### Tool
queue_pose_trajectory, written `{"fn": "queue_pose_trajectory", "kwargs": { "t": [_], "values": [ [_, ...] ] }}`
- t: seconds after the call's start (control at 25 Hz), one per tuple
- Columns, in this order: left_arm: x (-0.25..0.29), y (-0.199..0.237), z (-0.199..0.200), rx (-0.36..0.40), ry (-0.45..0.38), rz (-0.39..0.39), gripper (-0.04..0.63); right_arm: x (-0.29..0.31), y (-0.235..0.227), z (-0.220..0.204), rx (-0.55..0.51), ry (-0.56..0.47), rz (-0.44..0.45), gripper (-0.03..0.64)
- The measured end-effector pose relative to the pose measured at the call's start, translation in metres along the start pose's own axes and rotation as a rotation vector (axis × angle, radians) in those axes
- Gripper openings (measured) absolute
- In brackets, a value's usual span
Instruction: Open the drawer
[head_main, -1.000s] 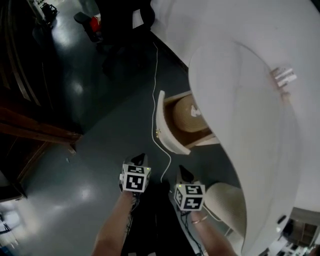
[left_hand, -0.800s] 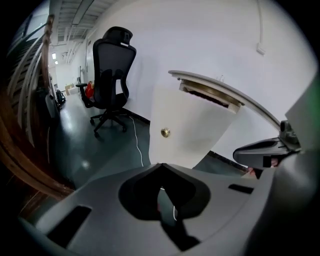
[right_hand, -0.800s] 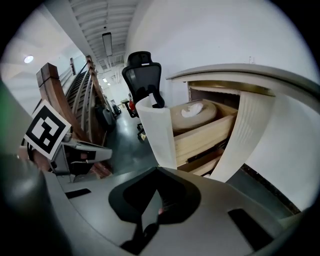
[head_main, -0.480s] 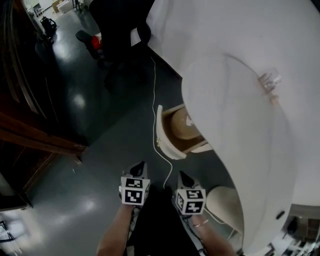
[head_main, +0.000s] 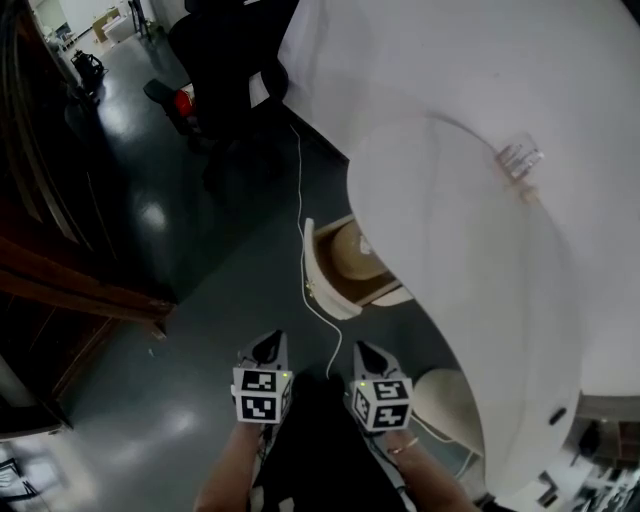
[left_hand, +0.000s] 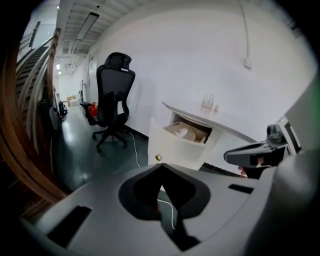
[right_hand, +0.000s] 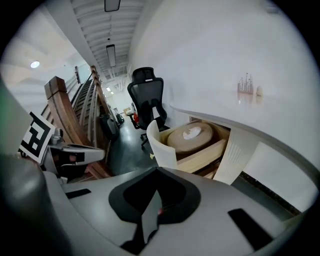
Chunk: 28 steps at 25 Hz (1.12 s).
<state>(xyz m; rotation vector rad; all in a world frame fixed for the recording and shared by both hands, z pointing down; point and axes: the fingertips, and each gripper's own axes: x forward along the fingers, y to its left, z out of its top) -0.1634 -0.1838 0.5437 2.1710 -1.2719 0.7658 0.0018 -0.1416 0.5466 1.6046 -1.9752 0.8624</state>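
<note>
The white drawer (head_main: 328, 268) stands pulled out of the curved white desk (head_main: 470, 250), with a small brass knob (left_hand: 158, 157) on its front. Inside lies a round tan thing (right_hand: 190, 136) with a white scrap on top. Both grippers hang side by side over the dark floor, well short of the drawer and touching nothing. My left gripper (head_main: 266, 349) is shut and empty. My right gripper (head_main: 369, 354) is also shut with nothing in it. The left gripper view shows the right gripper (left_hand: 256, 153) off to the side, and the right gripper view shows the left gripper (right_hand: 75, 153).
A black office chair (head_main: 228, 60) stands beyond the drawer, with a red thing (head_main: 183, 100) by its base. A white cable (head_main: 303, 215) runs across the floor past the drawer front. A dark wooden stair rail (head_main: 75, 290) lies left. A small clear glass piece (head_main: 518, 160) sits on the desk.
Both grippers have risen together, still shut and side by side. The drawer stays pulled out and now looks farther away in the head view.
</note>
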Motion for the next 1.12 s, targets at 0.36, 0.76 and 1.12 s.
{"fn": "queue_pose_trajectory", "kwargs": {
  "t": [0.36, 0.76, 1.12],
  "values": [
    [-0.012, -0.003, 0.004, -0.019, -0.014, -0.005, 0.003, -0.016, -0.003, 0.011, -0.017, -0.038, 0.006, 0.003],
    [-0.004, -0.004, -0.005, -0.012, -0.009, -0.002, 0.003, -0.017, 0.0, 0.003, -0.027, -0.028, 0.011, 0.003],
    [-0.001, -0.001, -0.006, -0.019, -0.003, 0.001, 0.003, -0.015, 0.0, 0.004, -0.017, -0.03, 0.008, 0.003]
  ]
}}
